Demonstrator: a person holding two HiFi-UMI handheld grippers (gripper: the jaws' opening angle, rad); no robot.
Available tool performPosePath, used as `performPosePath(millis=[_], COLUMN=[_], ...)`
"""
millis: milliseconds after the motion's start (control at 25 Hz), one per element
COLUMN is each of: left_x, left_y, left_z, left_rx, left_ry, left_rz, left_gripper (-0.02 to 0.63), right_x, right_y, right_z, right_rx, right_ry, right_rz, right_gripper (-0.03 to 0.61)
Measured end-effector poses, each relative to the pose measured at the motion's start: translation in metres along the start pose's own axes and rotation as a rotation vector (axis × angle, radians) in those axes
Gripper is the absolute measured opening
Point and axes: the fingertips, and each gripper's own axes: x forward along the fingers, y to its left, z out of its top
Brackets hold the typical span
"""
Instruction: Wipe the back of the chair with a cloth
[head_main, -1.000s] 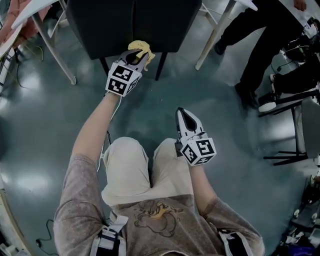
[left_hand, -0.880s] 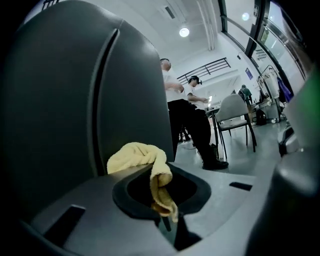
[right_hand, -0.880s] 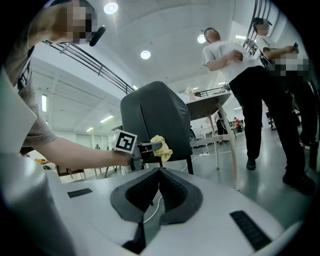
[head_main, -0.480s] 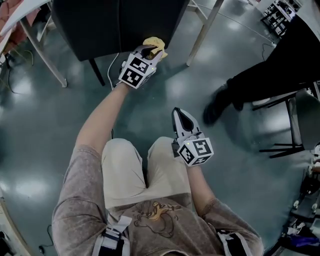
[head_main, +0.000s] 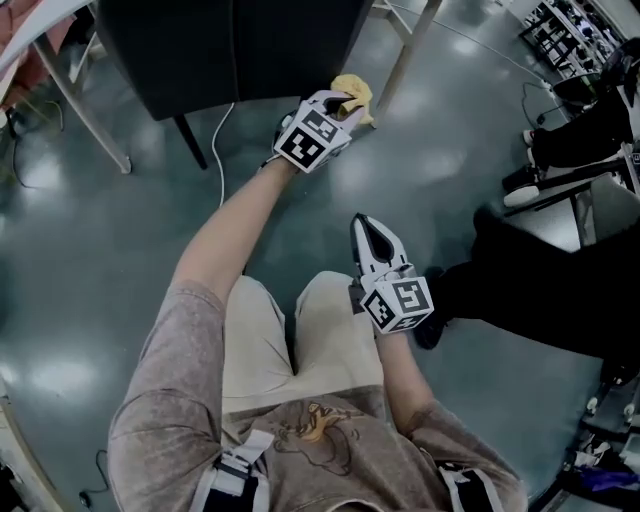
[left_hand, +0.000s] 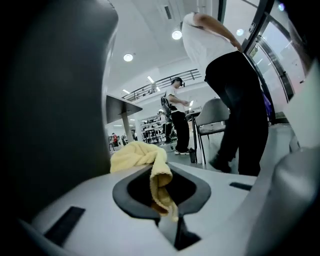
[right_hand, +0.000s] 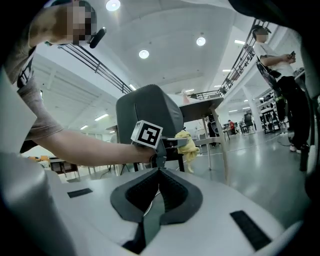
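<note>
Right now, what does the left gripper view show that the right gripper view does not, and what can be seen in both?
Only the left gripper view: a fold of the yellow cloth running down between the shut jaws of the left gripper, and a person bent forward nearby.
Only the right gripper view: the right gripper, jaws shut on nothing, and the forearm behind the left gripper.
Both: the left gripper, the cloth and the dark chair back.

Left hand-held gripper (head_main: 340, 104) and yellow cloth (head_main: 355, 90) slid right along chair back (head_main: 230, 50), bystander's leg (head_main: 530, 295) closer.
</note>
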Motion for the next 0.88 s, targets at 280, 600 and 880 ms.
performPosePath(millis=[280, 600, 880], left_x=[-0.029, -0.11, -0.187], left_y=[-0.006, 0.014, 0.027], left_z=[0.02, 0.023, 0.009], left_rx=[-0.045, -0.092, -0.102], left_ry=[-0.074, -0.115, -0.108], left_rz=[-0.029, 0.048, 0.169], left_gripper=[0.054, 0.054, 0.054], right_x=[-0.003, 0.005, 0.022], right_y=[-0.005, -0.005, 0.006], right_z=[0.001, 0.003, -0.001], right_rx=[-0.01, -0.006, -0.003], right_ry=[0.004, 0.008, 0.004], right_rz=[-0.003, 0.023, 0.079], right_gripper=[0.026, 0.026, 0.026])
